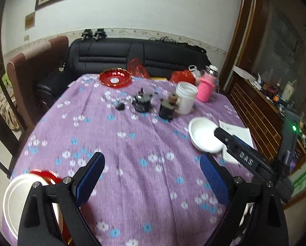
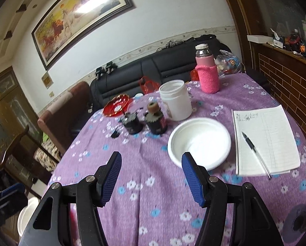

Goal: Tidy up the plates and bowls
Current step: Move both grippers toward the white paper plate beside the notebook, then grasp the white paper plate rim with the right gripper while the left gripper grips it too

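- The left claw (image 1: 151, 176) stands spread wide with nothing between its blue pads; the right claw (image 2: 151, 176) is likewise parted and empty, both hanging over the surface (image 1: 132, 184), which wears a purple cloth dotted with white and blue flowers
- Taking the white bowl (image 2: 199, 141) as landmark: it is round, plain, matte white and shallow with a broad rolled rim, upright and empty; it sits on the cloth just ahead of the right claw's right finger, whose tip overlaps the bowl's near rim in the right wrist view; whether it touches cannot be told
- From the left wrist view the same white bowl (image 1: 204, 135) lies well off to the right of the left claw, with the right claw's black finger reaching across its near edge; raised letters on that finger read roughly "DAS"
- Nearer than the bowl and far to its left, at the surface's near-left edge, a white plate (image 1: 15, 201) overlaps a red plate (image 1: 44, 175); both are partly hidden behind the left claw's body
- Just right of the bowl lies a ruled notepad (image 2: 265, 141) with a black pen (image 2: 253, 149) across it; the handwriting at its top is too small to read
- Just beyond the bowl stand a white jar (image 2: 175, 100) and two dark small pots (image 2: 144, 123)
- Farther beyond, to the left, a red glass dish (image 2: 117, 107) with a gold rim; to the right, a bottle in a pink knitted sleeve (image 2: 207, 75)
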`<state>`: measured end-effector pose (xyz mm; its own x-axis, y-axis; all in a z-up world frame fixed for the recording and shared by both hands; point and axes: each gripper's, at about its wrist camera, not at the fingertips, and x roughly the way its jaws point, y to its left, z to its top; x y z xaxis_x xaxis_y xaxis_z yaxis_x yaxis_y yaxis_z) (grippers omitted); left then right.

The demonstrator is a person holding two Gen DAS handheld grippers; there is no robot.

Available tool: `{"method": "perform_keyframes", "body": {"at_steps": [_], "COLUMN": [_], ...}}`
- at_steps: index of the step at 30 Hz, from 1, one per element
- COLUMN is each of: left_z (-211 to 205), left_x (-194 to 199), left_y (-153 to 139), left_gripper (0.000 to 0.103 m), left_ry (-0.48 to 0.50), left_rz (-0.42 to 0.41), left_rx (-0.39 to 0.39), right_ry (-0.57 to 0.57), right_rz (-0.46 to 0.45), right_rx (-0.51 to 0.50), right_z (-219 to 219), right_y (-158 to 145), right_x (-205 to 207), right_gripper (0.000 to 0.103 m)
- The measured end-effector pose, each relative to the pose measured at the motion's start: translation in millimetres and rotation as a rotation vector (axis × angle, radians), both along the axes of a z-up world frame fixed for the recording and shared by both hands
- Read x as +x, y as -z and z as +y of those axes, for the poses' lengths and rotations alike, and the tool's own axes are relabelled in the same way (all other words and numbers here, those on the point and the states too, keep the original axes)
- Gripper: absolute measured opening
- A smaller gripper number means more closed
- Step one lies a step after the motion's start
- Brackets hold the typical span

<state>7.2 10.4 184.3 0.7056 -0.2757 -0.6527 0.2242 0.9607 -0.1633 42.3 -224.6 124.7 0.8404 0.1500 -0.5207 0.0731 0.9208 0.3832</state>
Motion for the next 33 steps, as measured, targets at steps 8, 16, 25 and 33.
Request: {"method": "perform_keyframes", "body": {"at_steps": [8,16,25,33], "left_z": [-17,-25,-28,-26], "left_x": [36,64,74,77], "left_y": [19,64,93,100], "left_gripper": [0.094,0.094,0.094,0.094], "left_ry": [-0.020,-0.014,-0.011,-0.025], "left_rz": [0.051,0.179,0.239,0.256], "left_rx": [-0.018,-0.084,-0.101,-0.106], "right_ry": [0.099,0.143,0.171,0.185], "right_rz": [-0.044,0.030,0.109,0.111], "right_rx": [0.016,-0.040,-0.028,-0.006], "right_z": [-20,-41,-56,-66], "right_y": [14,50,75,77], "right_x": [31,51,61,60], "right_gripper": [0.067,0.067,0.066,0.067]}}
